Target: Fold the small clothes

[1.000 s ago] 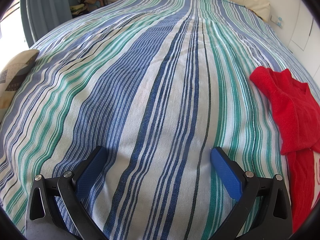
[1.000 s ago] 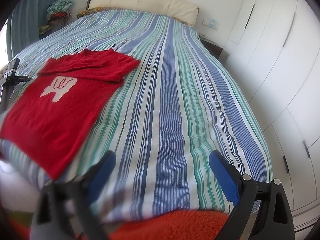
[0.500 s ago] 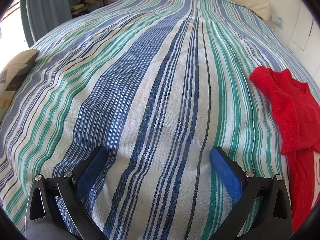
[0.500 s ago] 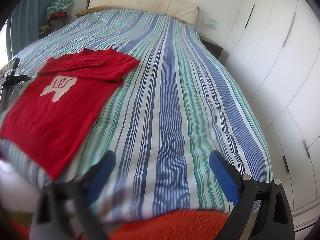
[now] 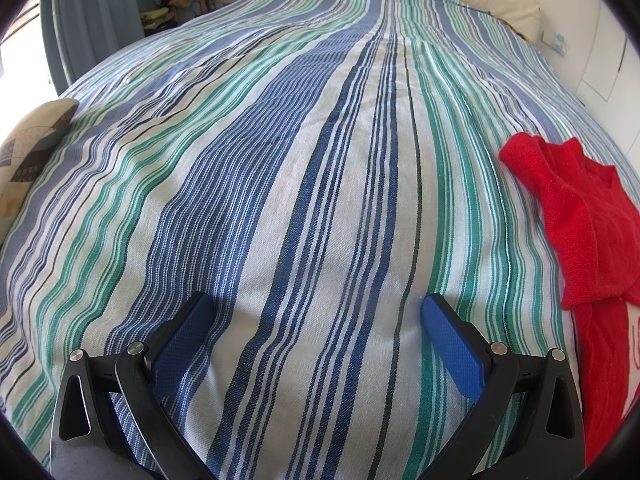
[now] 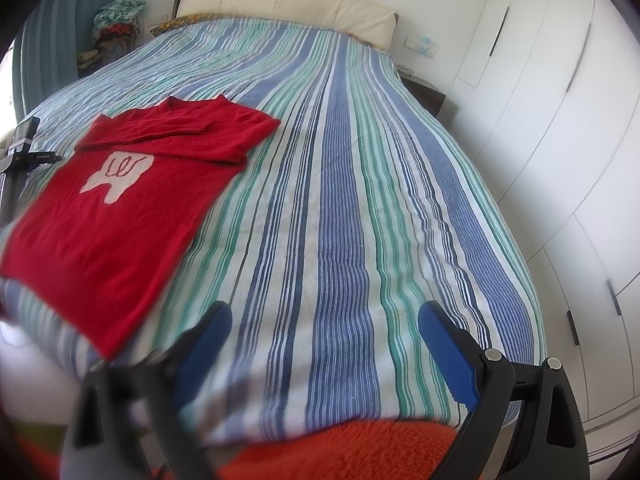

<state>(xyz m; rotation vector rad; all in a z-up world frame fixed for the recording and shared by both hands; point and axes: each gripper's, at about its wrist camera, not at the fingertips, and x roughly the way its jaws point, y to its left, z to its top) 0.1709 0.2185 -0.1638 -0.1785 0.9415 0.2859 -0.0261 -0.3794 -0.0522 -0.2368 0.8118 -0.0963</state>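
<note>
fuzzy red knit sweater (image 6: 120,216) flat on woven striped bedspread (image 6: 340,220); l tongs (image 5: 316,336) & r tongs (image 6: 324,344) both apart, empty

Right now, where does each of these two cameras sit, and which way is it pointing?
Left wrist: on the left gripper, low over the striped bed, facing the headboard; its open blue fingers show, sweater at right.
Right wrist: on the right gripper, off the bed's foot, facing the headboard; open fingers show, sweater at left.
Shared: bed, red sweater, clothes pile.
</note>
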